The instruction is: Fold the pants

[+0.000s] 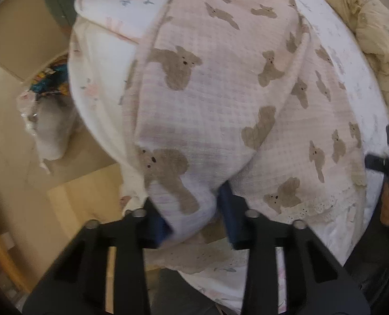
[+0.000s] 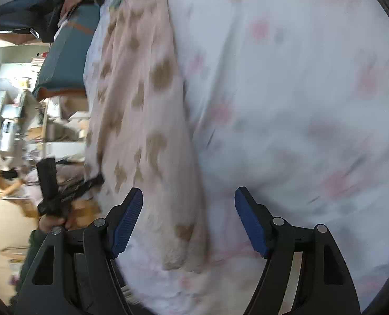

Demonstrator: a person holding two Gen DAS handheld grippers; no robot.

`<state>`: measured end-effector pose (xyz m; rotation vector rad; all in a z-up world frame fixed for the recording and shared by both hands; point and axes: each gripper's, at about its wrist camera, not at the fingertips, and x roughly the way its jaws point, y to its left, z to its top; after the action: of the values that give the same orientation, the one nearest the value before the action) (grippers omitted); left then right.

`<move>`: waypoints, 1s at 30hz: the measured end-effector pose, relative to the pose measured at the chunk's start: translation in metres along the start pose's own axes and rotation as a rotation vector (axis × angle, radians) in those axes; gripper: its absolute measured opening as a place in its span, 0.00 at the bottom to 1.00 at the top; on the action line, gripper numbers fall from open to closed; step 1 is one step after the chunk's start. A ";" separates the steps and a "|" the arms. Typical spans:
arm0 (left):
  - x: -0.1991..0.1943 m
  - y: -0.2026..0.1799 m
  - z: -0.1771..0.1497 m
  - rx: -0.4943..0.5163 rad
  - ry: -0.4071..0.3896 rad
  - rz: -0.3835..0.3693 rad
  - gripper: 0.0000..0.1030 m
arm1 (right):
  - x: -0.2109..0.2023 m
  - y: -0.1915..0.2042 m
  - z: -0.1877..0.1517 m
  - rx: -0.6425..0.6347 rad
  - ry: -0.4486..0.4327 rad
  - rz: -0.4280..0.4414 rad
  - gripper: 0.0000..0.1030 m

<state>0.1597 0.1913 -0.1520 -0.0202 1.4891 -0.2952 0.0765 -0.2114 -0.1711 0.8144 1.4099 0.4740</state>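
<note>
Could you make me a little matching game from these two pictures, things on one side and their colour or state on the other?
Things:
1. pink waffle-weave pants with brown bear print
2. white bedsheet with pink flowers
3. left gripper
4. right gripper

States:
A. fingers apart, nothing pinched
B. spread underneath as the work surface
C. fingers closed on a bunch of cloth
D. lying on top, lace-trimmed hem towards the camera

Pairs: 1-D, 2-B, 3-C, 4-A

crumpled quilt (image 1: pixel 373 26) beside pants (image 1: pixel 220 92)
</note>
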 end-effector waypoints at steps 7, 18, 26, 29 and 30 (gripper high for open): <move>-0.014 -0.035 0.001 0.070 0.030 0.196 0.06 | 0.015 0.023 -0.016 -0.134 -0.036 -0.045 0.19; -0.174 -0.105 -0.016 0.019 -0.293 0.036 0.02 | -0.126 0.093 -0.017 -0.256 -0.230 0.133 0.02; -0.214 -0.175 -0.050 0.036 -0.459 -0.037 0.03 | -0.243 0.135 -0.046 -0.352 -0.409 0.133 0.02; -0.151 -0.166 -0.048 -0.111 -0.313 -0.056 0.32 | -0.239 0.109 -0.041 -0.303 -0.386 0.100 0.02; -0.126 -0.167 -0.050 -0.172 -0.278 -0.063 0.57 | -0.235 0.097 -0.039 -0.292 -0.377 0.091 0.02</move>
<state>0.0737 0.0649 -0.0012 -0.2377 1.2353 -0.2050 0.0237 -0.3105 0.0596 0.6889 0.9330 0.5489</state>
